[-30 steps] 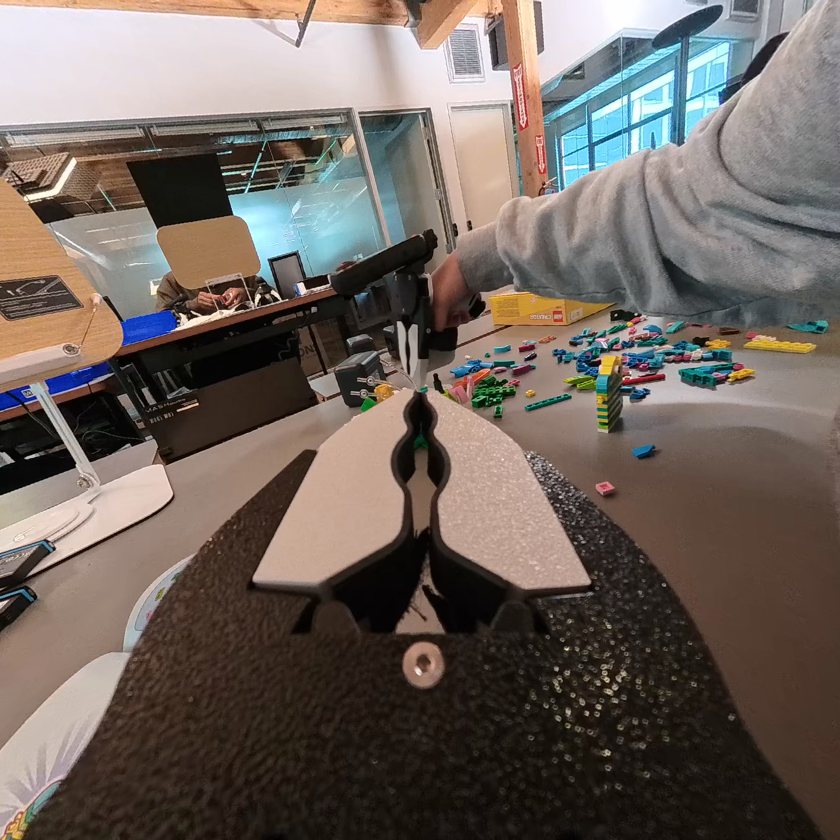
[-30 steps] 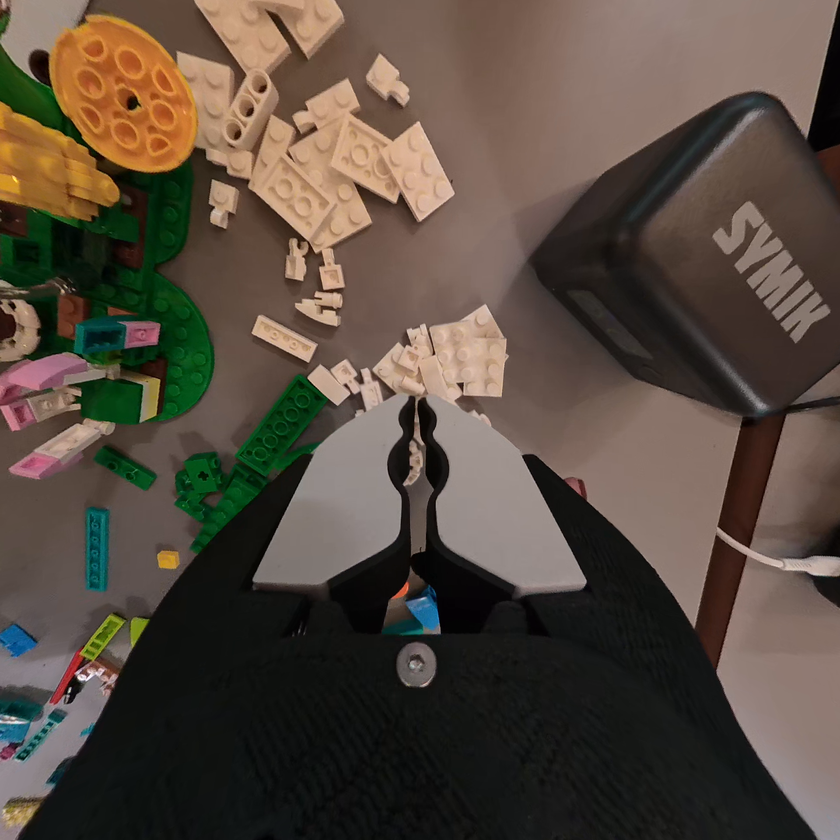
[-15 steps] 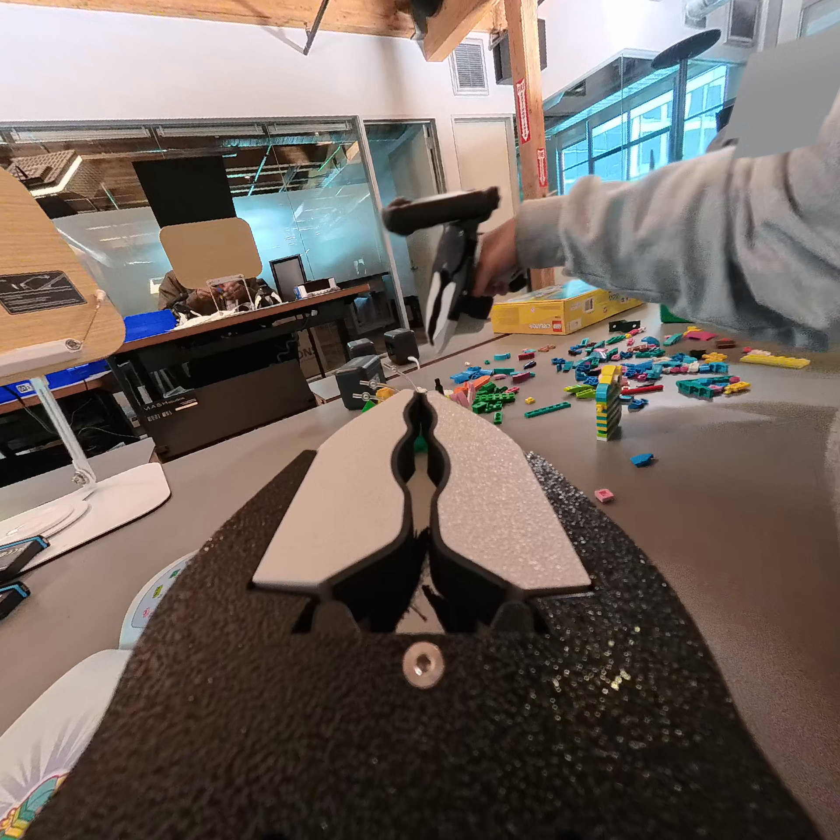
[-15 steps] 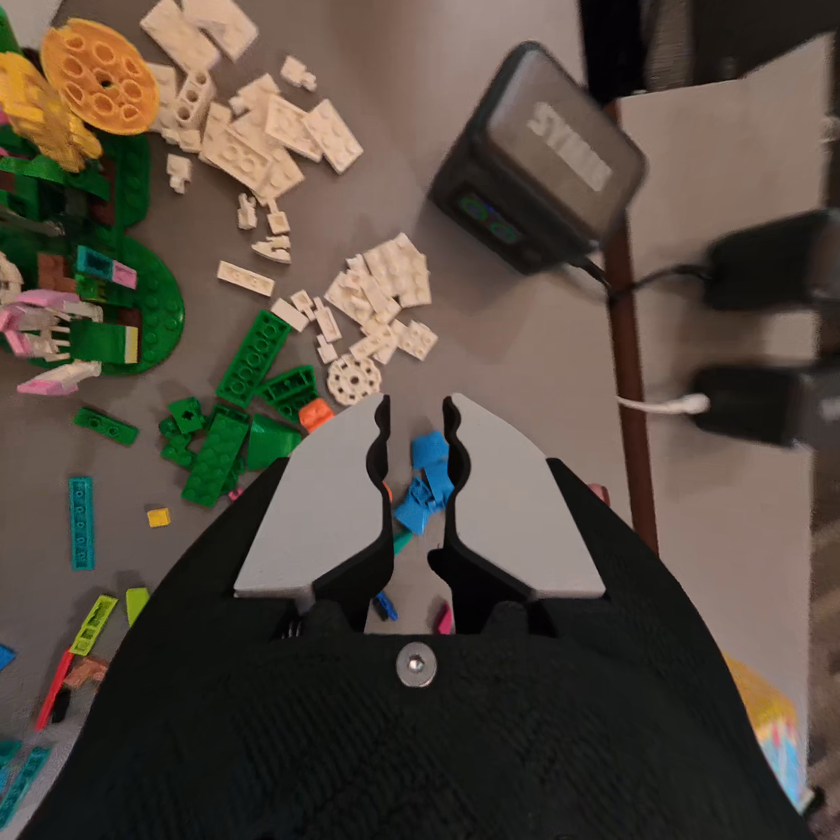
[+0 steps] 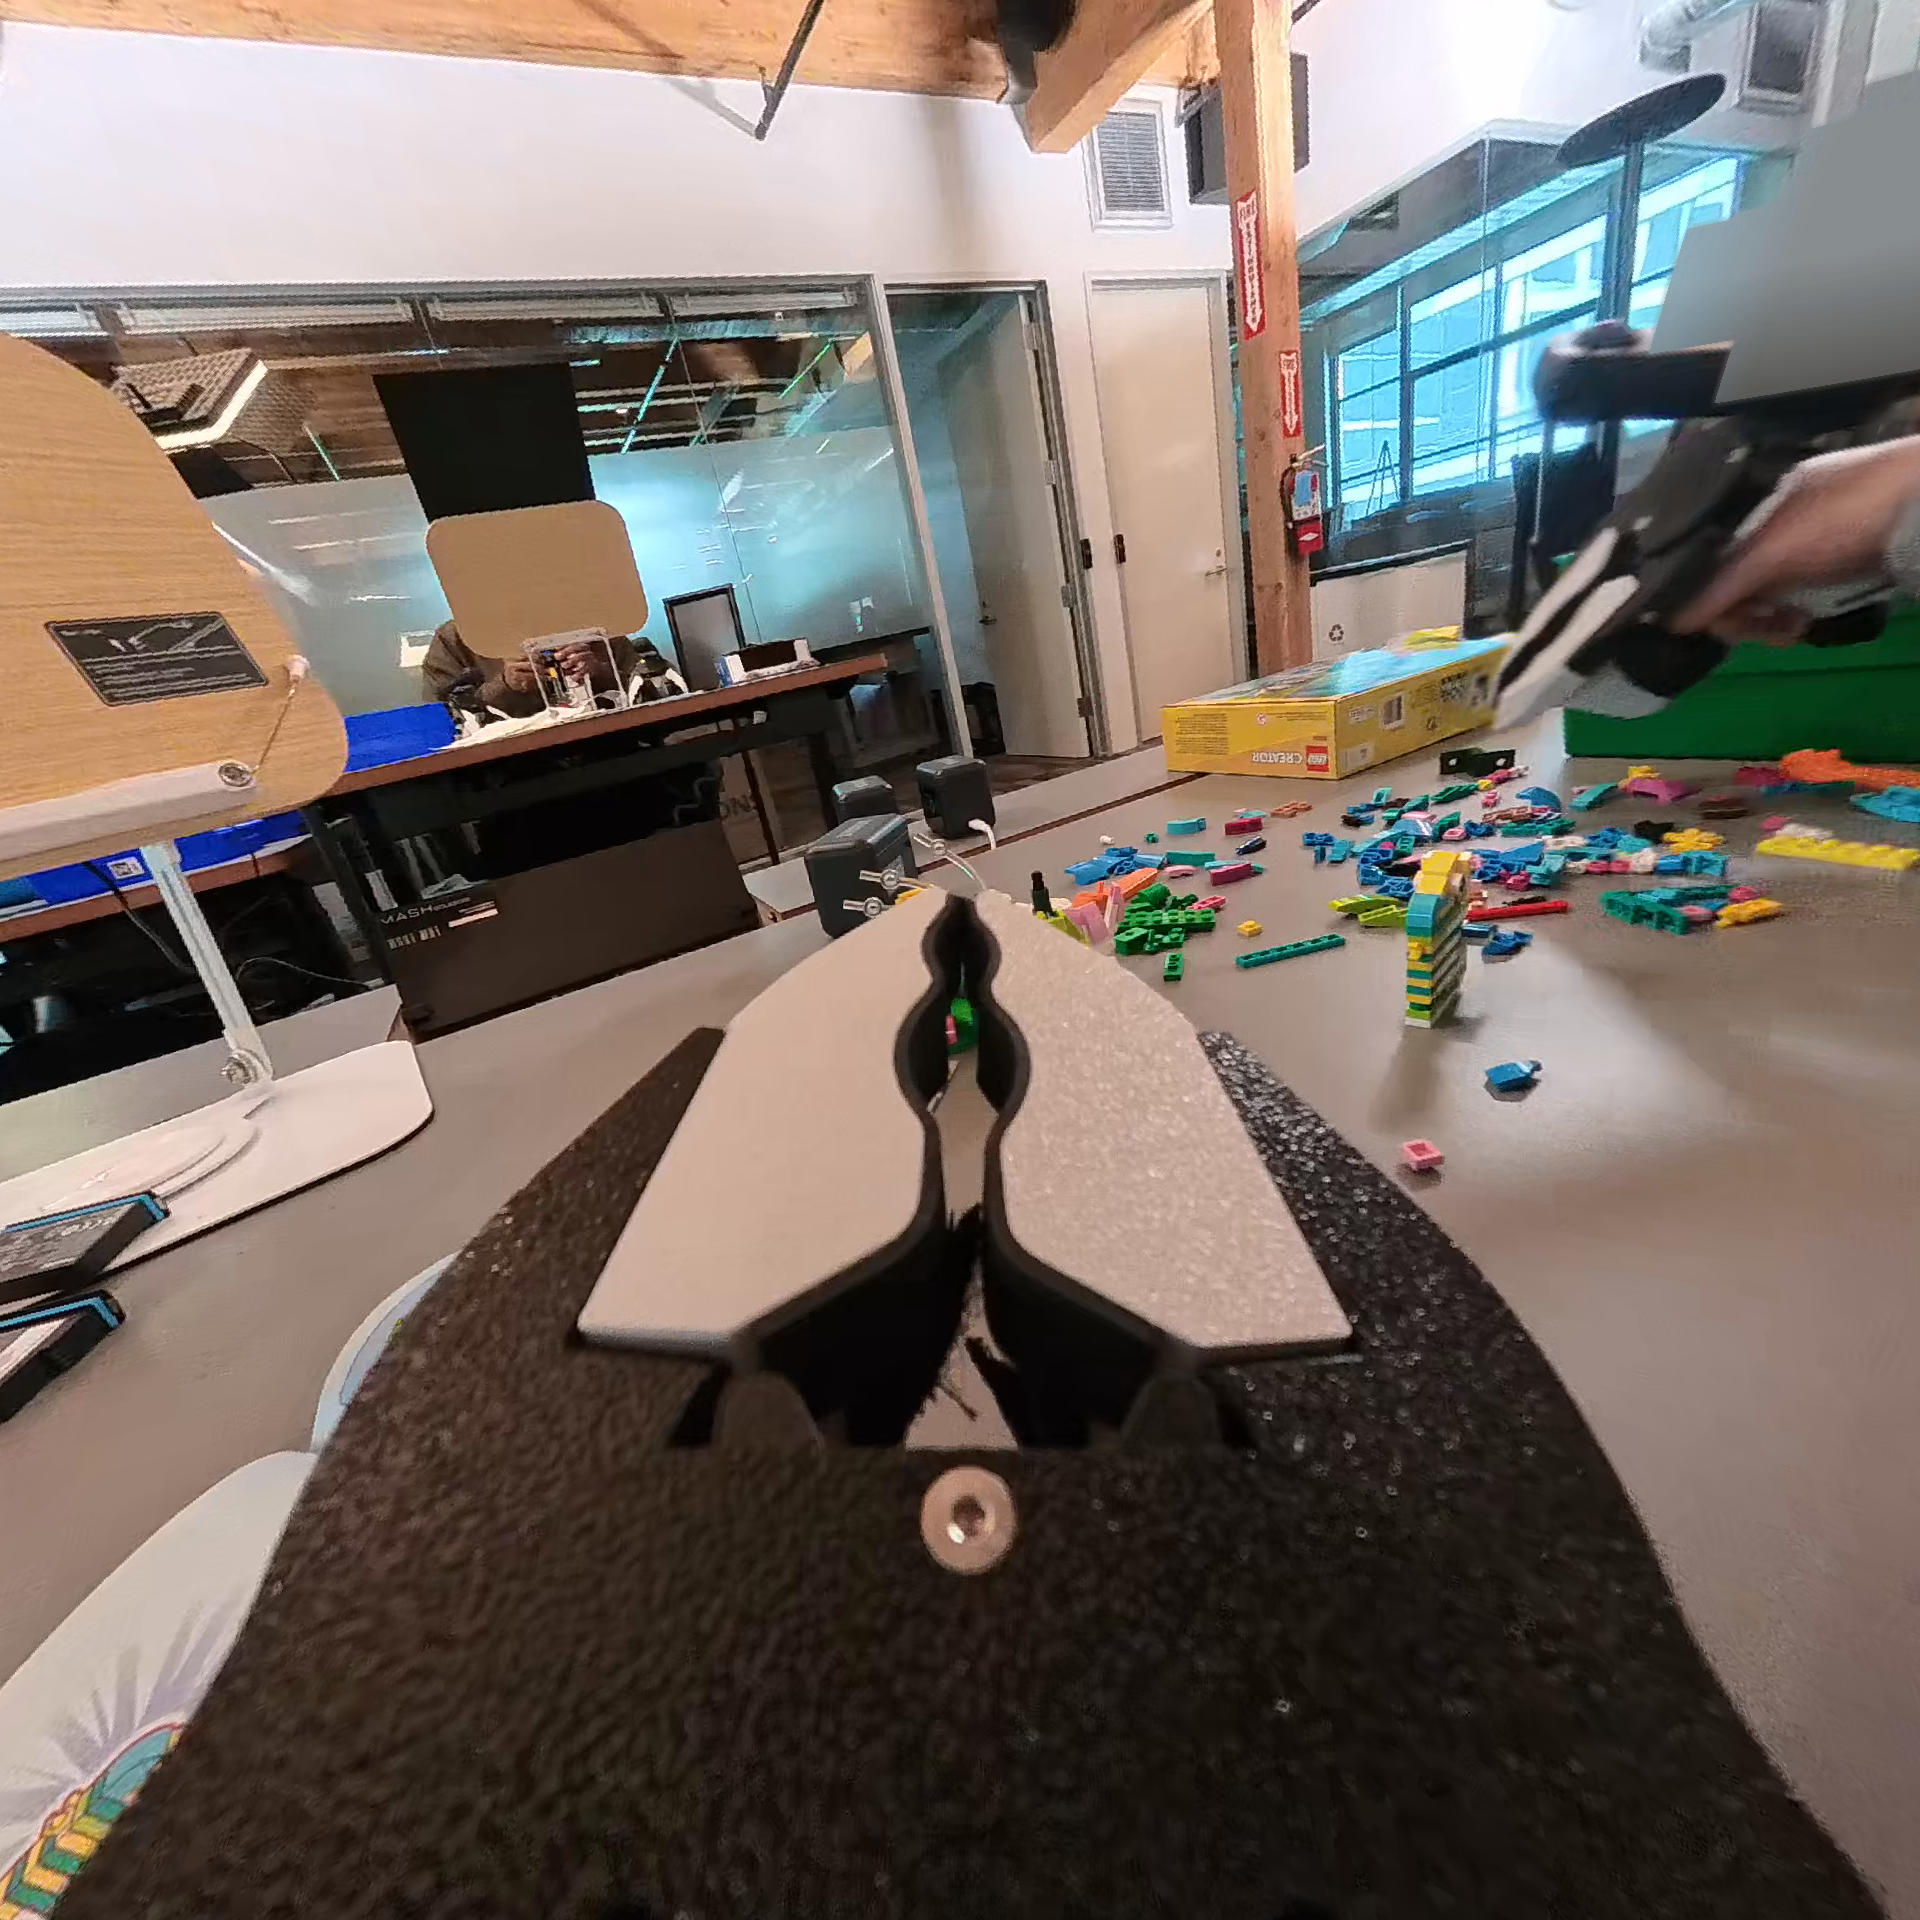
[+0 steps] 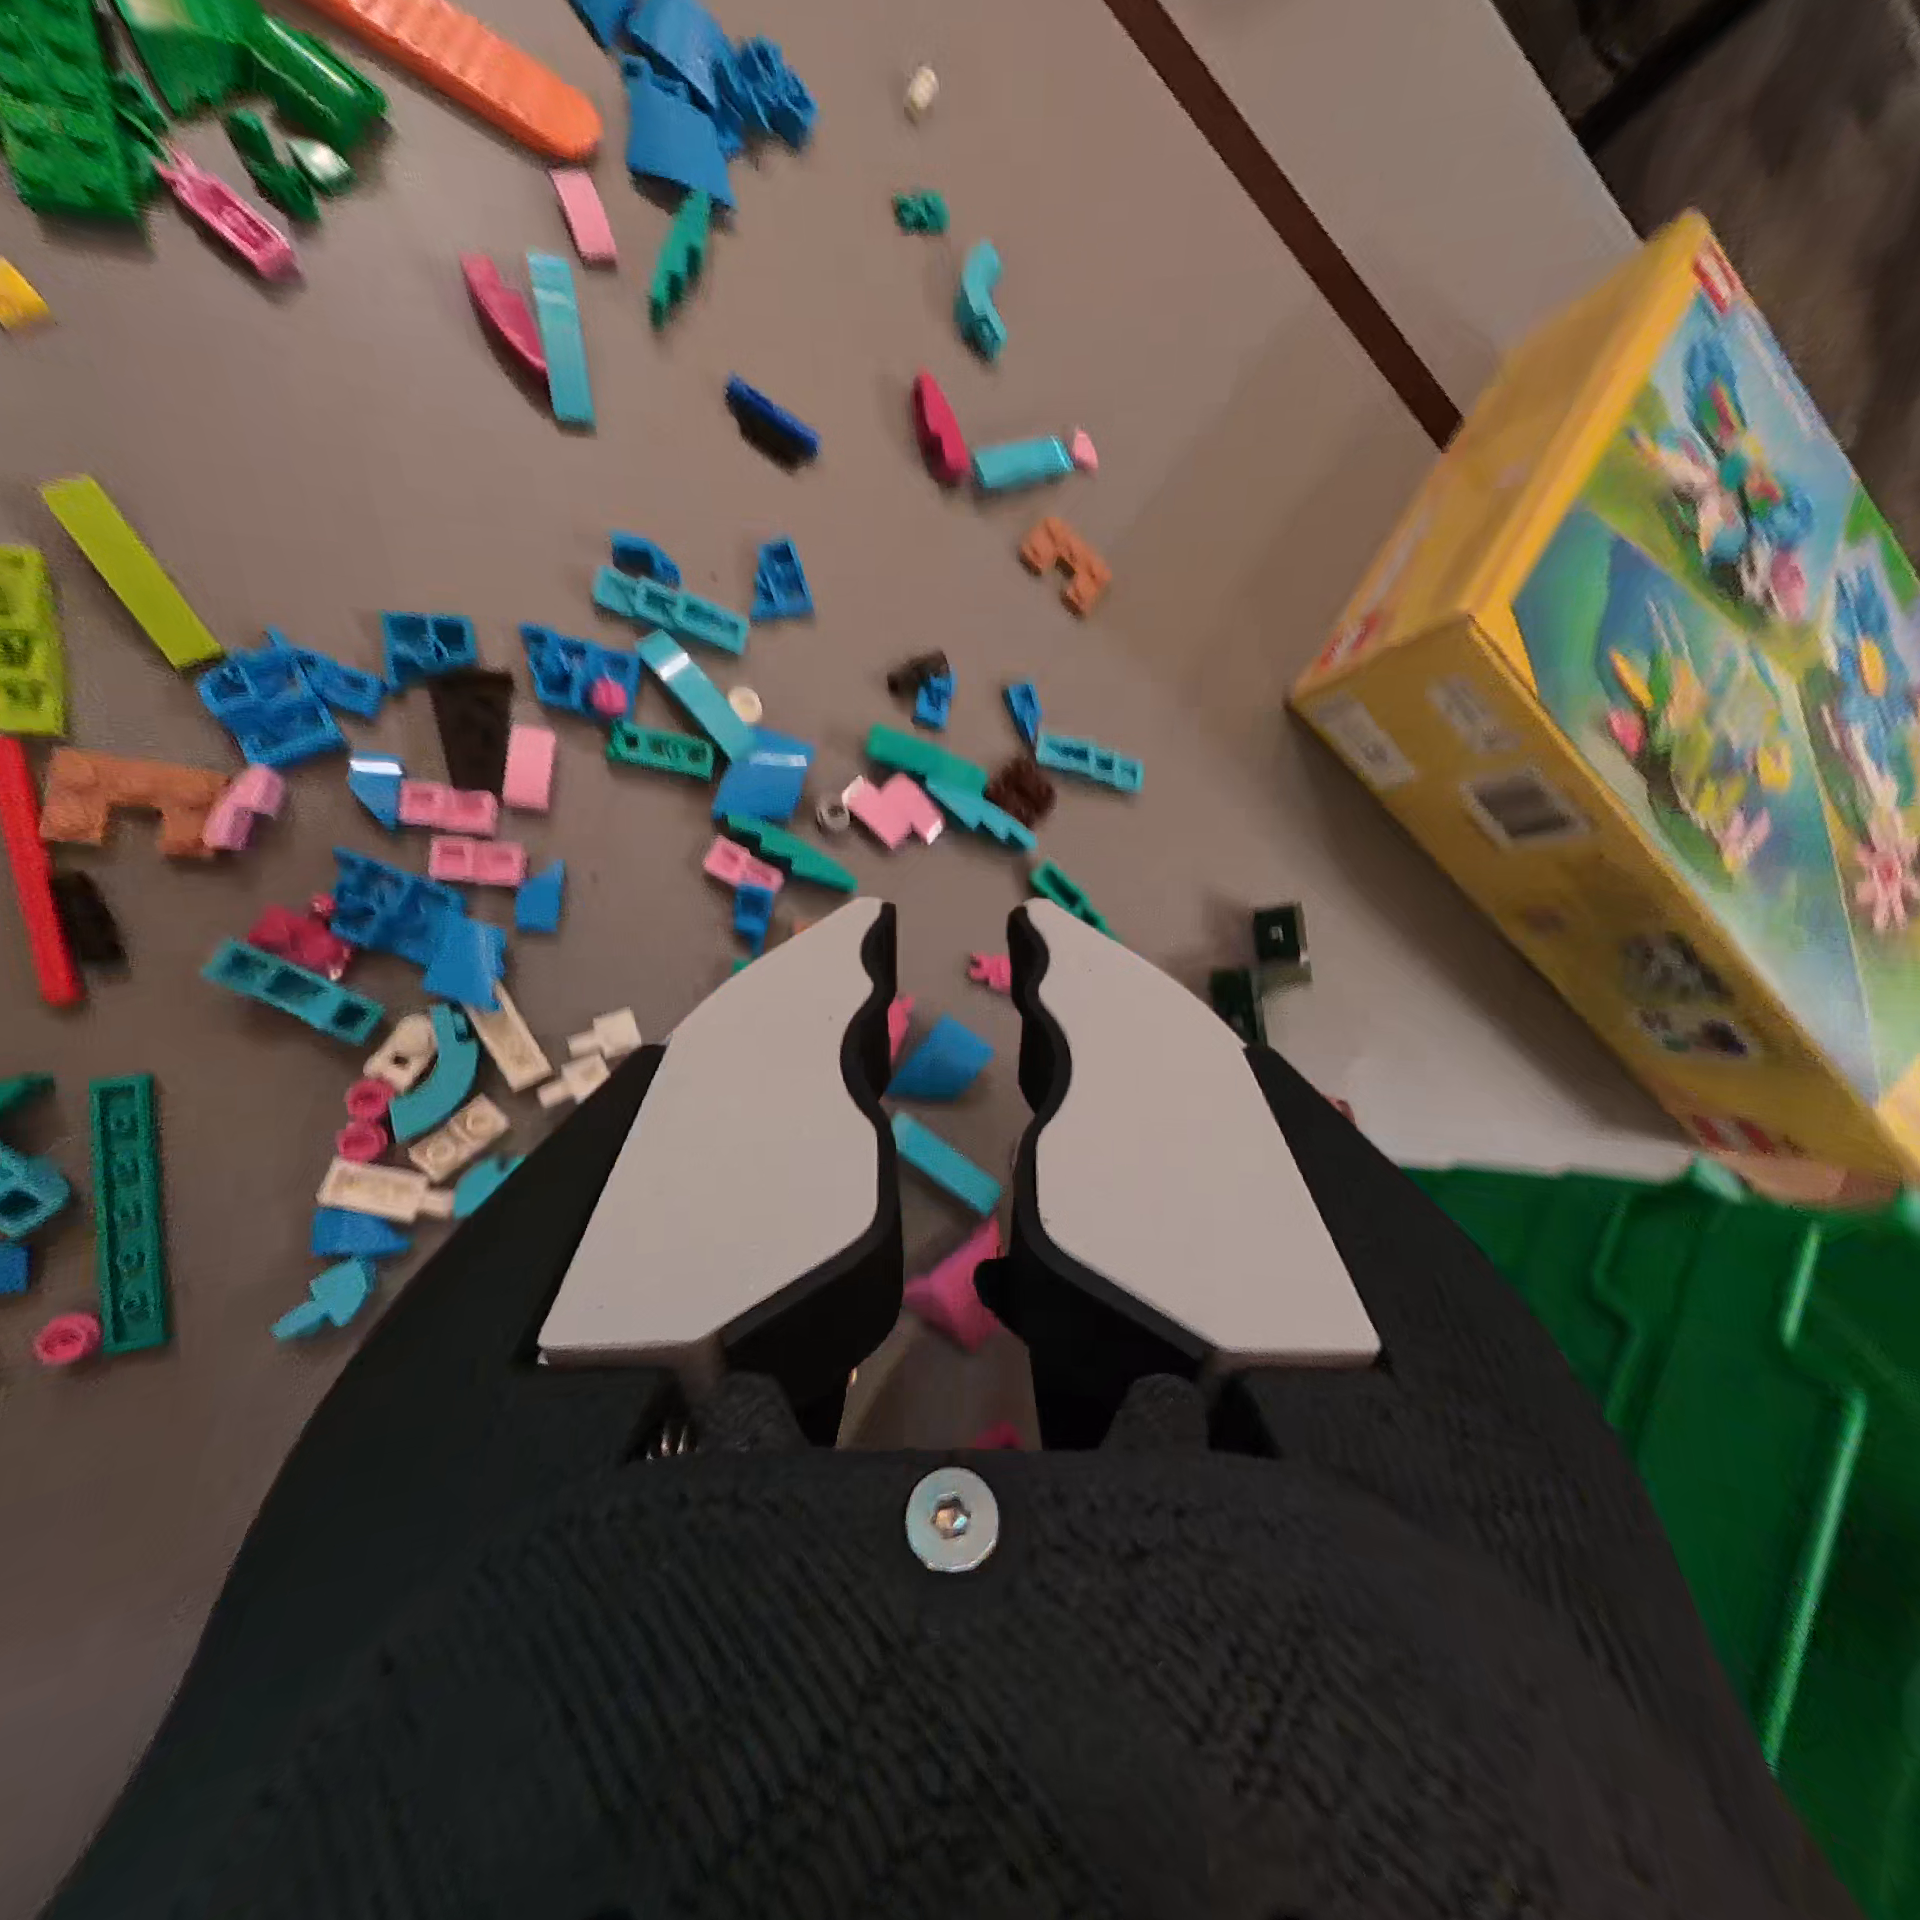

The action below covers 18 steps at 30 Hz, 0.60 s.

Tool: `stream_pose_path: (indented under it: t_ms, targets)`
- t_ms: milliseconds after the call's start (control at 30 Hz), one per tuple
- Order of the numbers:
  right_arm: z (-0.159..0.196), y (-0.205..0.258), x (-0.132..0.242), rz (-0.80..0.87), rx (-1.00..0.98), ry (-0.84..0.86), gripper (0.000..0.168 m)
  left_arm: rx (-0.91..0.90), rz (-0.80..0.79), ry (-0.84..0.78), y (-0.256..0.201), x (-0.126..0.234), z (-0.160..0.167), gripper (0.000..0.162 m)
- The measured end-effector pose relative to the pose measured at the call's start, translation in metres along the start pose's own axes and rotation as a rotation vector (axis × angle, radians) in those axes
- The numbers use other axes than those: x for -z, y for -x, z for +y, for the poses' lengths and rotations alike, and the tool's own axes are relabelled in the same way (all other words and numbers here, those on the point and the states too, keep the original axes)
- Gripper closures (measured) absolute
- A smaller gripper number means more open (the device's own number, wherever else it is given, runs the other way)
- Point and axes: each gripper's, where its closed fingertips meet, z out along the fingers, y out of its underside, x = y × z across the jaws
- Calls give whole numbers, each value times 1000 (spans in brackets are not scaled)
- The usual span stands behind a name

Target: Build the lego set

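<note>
Left claw (image 5: 966, 914): jaws pressed together at the tips, low over the bench (image 5: 1662, 1195); holds nothing that can be made out; green bricks show through the gap behind the tips.
Right claw (image 6: 945, 920): spread by a narrow gap, empty, touching nothing, above loose bricks (image 6: 623, 727); also seen in the left wrist view (image 5: 1538, 665), raised near the box.
Loose bricks: blue, teal, pink, white, scattered flat over the grey bench.
Striped tower (image 5: 1437, 940): upright, apart from the pile.
Box (image 6: 1662, 727): yellow, at the bench edge, right of the bricks.
Green bin (image 6: 1714, 1455): beside the box.
</note>
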Motion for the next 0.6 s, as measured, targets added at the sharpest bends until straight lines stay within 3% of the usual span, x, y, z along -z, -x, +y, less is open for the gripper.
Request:
stream_pose_path:
  t_ms: [100,400,600]
  targets:
    - [9,-8,13,102,-70,-120,150,1,-9,1,1,0,0,162]
    - [0,-74,69,633,-329,-598,151,56,-37,-31,11,3,-4,162]
    - [0,-82,94,691,-436,-782,158,97,-55,-66,17,7,-7,162]
